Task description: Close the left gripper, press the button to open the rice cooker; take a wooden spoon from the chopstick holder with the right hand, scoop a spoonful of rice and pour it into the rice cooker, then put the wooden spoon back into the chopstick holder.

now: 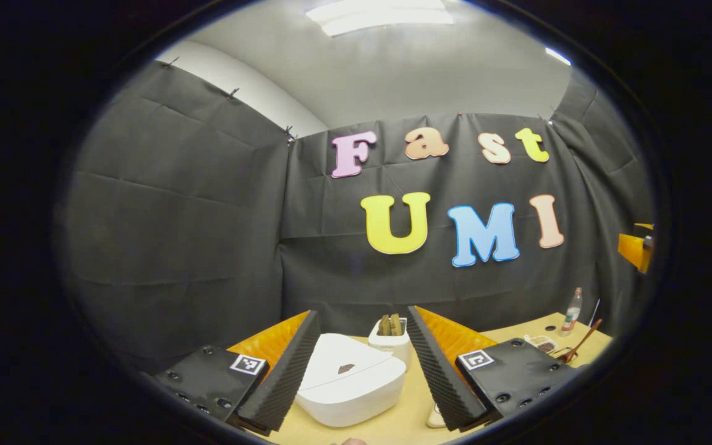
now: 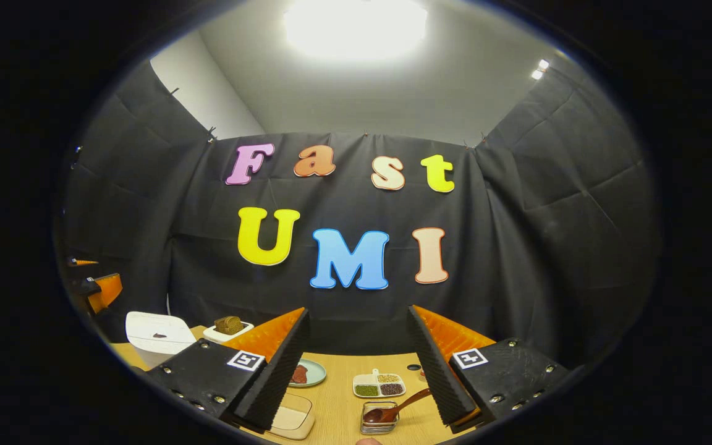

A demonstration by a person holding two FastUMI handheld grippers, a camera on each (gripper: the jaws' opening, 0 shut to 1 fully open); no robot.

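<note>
My left gripper (image 1: 361,364) hangs above the light wooden table (image 1: 405,420) with its jaws spread wide and nothing between them. Through the gap I look down on the white rounded-square rice cooker (image 1: 350,383), lid down, a small dark button on top of it. Just behind the cooker stands a white toaster (image 1: 391,339) with two brown slices upright in its slots. Out toward the table's right edge, in the left gripper view, a long brown wooden spoon (image 1: 583,343) leans with its handle up, beside a small clear tray and a clear plastic bottle (image 1: 572,311) with a red cap.

My right gripper (image 2: 359,364) is released too, its jaws wide apart over the table's near edge and gripping nothing. Below them the wooden spoon (image 2: 396,409) lies with its bowl in a small square clear glass container (image 2: 379,419), handle slanting up to the right. Just behind sits a white divided dish (image 2: 379,385) of green, yellow and dark grains, and left of it a pale green round plate (image 2: 309,372), partly hidden by my finger. A cream rectangular dish (image 2: 291,420) lies at the near edge. Far left in the right gripper view are the cooker (image 2: 158,337) and the toaster (image 2: 227,327).
</note>
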